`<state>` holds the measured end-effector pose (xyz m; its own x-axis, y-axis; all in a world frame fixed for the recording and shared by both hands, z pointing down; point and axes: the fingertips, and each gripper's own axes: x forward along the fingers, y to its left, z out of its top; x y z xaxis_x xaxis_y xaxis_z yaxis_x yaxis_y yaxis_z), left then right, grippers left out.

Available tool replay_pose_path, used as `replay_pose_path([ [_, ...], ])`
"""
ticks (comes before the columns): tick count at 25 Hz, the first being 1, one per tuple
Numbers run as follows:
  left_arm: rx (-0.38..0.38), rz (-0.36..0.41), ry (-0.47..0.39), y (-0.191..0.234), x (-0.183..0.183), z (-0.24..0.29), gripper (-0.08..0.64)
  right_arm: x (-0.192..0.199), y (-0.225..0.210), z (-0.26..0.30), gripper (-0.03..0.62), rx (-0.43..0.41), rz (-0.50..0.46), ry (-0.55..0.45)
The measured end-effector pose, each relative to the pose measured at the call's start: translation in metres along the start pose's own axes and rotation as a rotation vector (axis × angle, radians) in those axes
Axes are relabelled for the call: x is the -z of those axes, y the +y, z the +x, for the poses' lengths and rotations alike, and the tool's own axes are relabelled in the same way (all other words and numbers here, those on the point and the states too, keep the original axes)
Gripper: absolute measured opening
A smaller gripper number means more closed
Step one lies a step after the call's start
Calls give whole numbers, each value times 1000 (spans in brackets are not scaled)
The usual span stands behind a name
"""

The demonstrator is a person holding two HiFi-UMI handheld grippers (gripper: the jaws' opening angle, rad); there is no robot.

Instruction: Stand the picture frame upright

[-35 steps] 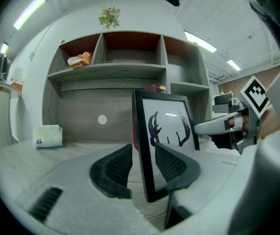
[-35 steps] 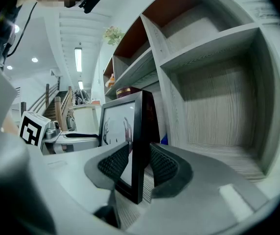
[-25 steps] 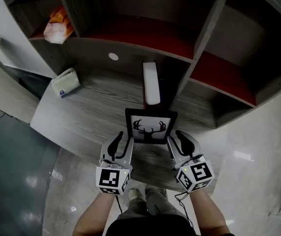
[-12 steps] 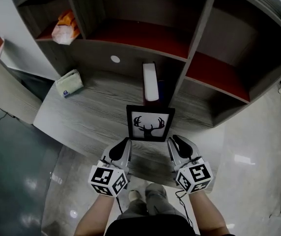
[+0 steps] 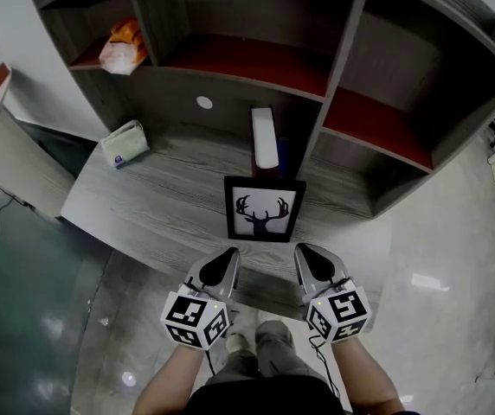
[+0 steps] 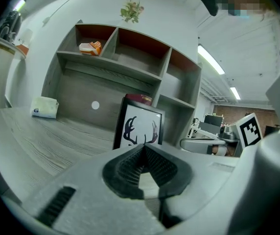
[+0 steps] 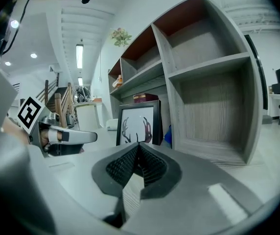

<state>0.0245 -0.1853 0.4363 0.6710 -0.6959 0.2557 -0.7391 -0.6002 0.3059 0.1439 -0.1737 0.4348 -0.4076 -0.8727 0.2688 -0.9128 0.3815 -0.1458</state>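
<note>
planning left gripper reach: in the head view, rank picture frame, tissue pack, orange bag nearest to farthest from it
From the left gripper:
1. picture frame, just ahead, standing on the desk
2. tissue pack, at the desk's back left
3. orange bag, in the upper left shelf compartment

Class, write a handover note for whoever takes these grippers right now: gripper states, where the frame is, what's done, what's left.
Left gripper: shut, empty.
Right gripper: shut, empty.
Both hang at the front edge of the desk, apart from the frame.
The frame stands upright on the desk, in front of the shelf divider.
Done: frame upright.
Left: nothing obvious; perhaps check it is steady.
</note>
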Motion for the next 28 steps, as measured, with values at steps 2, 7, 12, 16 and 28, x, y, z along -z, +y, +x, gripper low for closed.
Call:
replay_pose_path([
  [2,5,3,3,-3,2,-4,-2,4,4,-3,0,2,6,5],
  [7,18,-12,12,-10,8,-17,-3,13,14,-13,0,5,12,21],
  [12,29,-16,34,-15,16,-25,-3,18,23,-23,0,12,14,30],
  [16,31,-14,52,-19,21,-31,-3,23,28,-27,0,17,16,48],
  [28,11,-20,66,-17,29,-49,-3,34,44,-32,0,23,11,87],
])
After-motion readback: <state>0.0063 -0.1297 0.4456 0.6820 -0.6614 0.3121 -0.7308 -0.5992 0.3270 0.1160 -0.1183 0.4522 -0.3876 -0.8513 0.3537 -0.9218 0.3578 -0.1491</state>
